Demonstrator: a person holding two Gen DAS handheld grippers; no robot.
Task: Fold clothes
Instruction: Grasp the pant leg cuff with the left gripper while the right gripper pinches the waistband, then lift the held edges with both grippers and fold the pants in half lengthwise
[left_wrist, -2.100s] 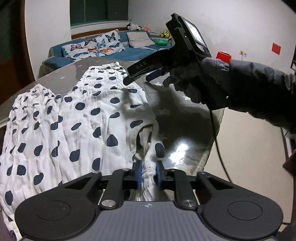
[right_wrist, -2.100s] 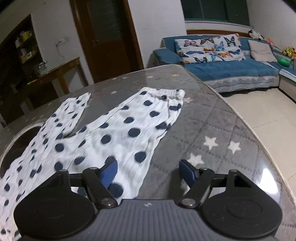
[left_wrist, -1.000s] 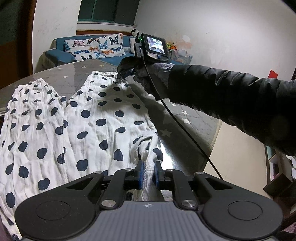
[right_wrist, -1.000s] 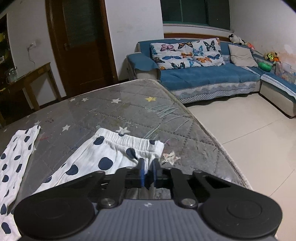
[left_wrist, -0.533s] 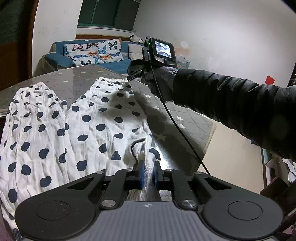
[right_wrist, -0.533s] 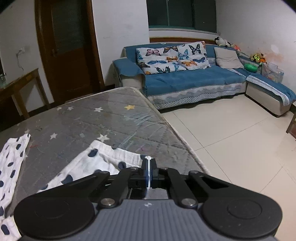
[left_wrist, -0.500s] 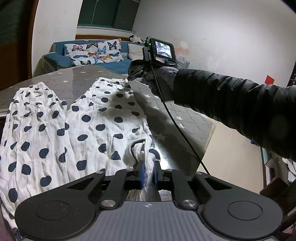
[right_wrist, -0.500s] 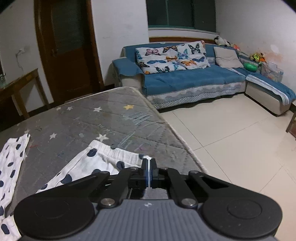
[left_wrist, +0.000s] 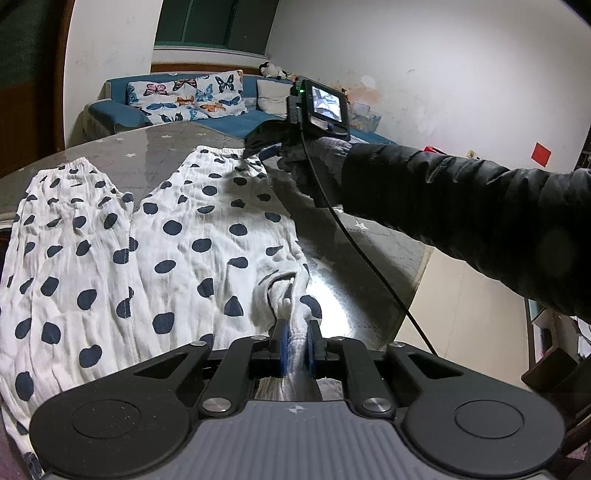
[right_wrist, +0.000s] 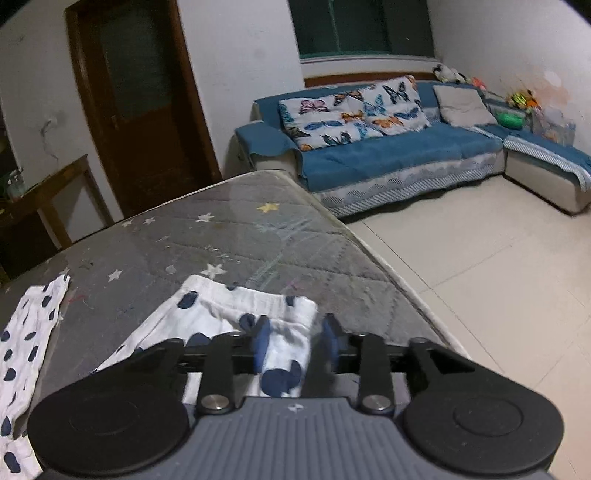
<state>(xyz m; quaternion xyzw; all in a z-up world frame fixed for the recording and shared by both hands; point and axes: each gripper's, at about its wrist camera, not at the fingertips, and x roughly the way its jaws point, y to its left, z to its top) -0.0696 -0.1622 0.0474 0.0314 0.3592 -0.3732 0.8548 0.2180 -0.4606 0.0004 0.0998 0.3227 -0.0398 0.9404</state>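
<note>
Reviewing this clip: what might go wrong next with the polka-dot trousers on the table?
The right gripper is opening over the cuff near the table edge, so a re-grip may miss the cuff. The left gripper pinches only a bunched bit of the polka-dot trousers, which may slip or wrinkle.

The polka-dot pants (left_wrist: 177, 240) run off the left wrist view's left edge, and the near end is buried under the left tongs (left_wrist: 294, 343). The right tongs (right_wrist: 295, 343) look smeared with motion blur, jaws opening around the cuff. Can't read the toys by the sofa (right_wrist: 388, 155), too small.
</note>
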